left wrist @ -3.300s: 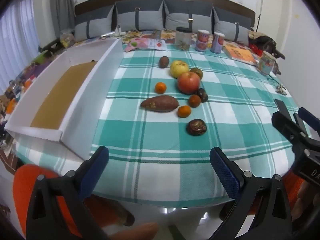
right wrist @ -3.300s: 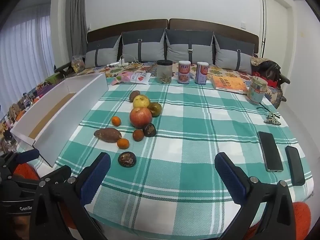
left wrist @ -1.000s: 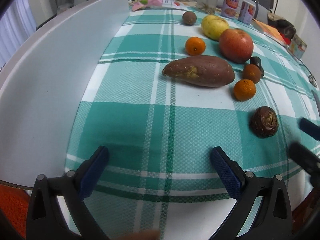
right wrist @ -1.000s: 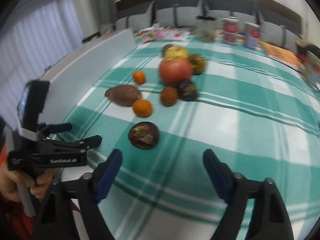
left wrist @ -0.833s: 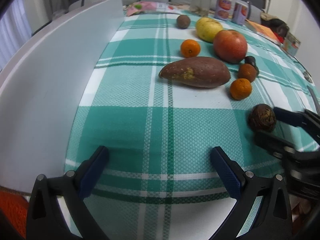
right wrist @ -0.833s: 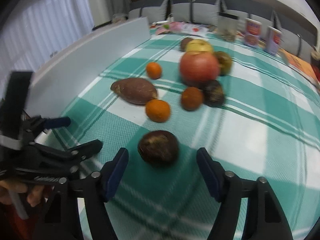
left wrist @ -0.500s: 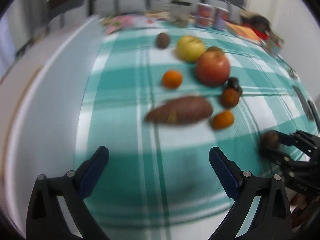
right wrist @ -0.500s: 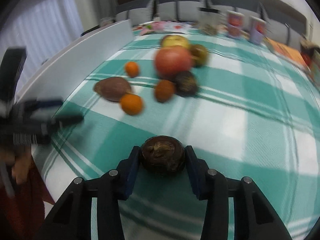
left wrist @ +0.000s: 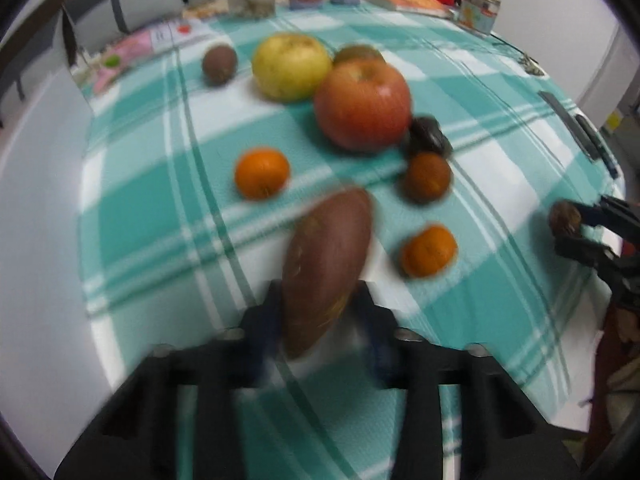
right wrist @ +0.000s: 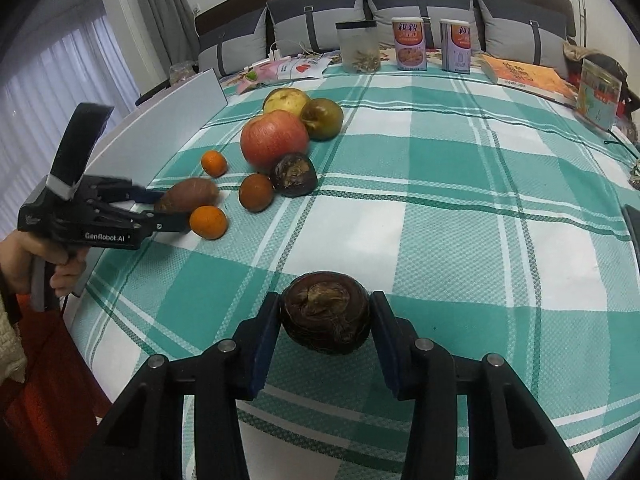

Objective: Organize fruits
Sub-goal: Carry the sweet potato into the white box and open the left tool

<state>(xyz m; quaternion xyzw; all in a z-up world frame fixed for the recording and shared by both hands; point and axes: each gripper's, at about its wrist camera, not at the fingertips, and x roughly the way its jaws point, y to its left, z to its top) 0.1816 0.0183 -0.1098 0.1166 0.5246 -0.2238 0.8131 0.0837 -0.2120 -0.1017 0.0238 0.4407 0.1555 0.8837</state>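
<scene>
My left gripper (left wrist: 320,300) is shut on the near end of a brown sweet potato (left wrist: 326,266), seen from the side in the right wrist view (right wrist: 188,197). My right gripper (right wrist: 325,320) is shut on a dark brown round bulb (right wrist: 325,318), held just above the checked cloth; it also shows in the left wrist view (left wrist: 565,218). On the cloth lie a red apple (right wrist: 274,140), a yellow apple (right wrist: 286,101), a greenish apple (right wrist: 322,118), two small oranges (right wrist: 208,222) (right wrist: 214,163), a brownish orange fruit (right wrist: 256,193) and a dark wrinkled fruit (right wrist: 294,174).
A white open box (right wrist: 176,114) stands along the table's left side. Jars and cans (right wrist: 408,44), a book (right wrist: 520,72) and a tin (right wrist: 598,94) line the far edge. A small brown fruit (left wrist: 219,64) lies near the back. Phones (left wrist: 576,128) lie at right.
My left gripper swung in and closed on the sweet potato. My right gripper holds the bulb and has lifted it slightly off the cloth.
</scene>
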